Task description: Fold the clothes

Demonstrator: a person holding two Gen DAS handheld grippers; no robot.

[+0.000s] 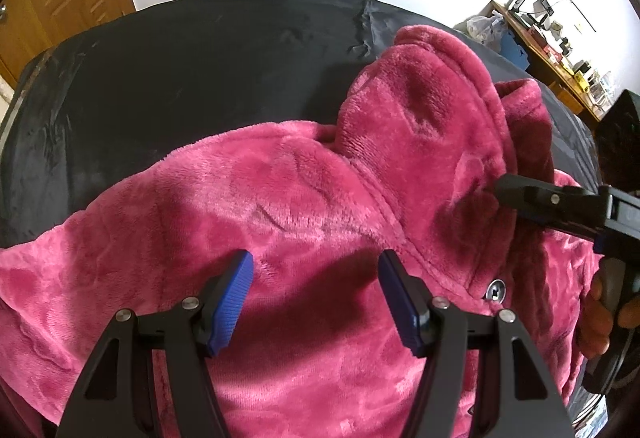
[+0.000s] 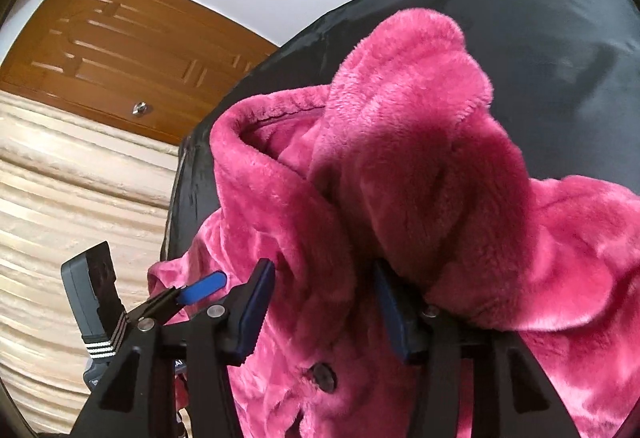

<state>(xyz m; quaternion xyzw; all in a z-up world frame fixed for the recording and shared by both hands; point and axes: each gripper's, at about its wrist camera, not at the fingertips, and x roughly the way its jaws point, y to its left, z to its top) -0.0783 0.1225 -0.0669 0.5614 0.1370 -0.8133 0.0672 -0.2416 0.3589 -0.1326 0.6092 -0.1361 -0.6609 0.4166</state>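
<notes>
- Blue-padded left tongs [image 1: 316, 298] hang apart over the pink fleece robe [image 1: 320, 197], gripping nothing.
- Right tongs [image 2: 324, 314] stand part-open around the collar fold [image 2: 280, 197]; I cannot tell whether the pads press it.
- Spread on a black sheet [image 1: 180, 77], the robe reaches its near edge.
- It looks plush, soft, floppy and fairly bulky (likely to sag); hemmed edges and the collar seam should hold best.

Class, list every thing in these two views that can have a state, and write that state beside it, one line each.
Pink fleece garment: spread on the black sheet, collar bunched upward, unfolded.
Dark round button: unfastened, lying exposed.
Left gripper: open above the fleece, holding nothing.
Right gripper: open, collar fabric between its blue pads.
Brown wooden door: closed.
</notes>
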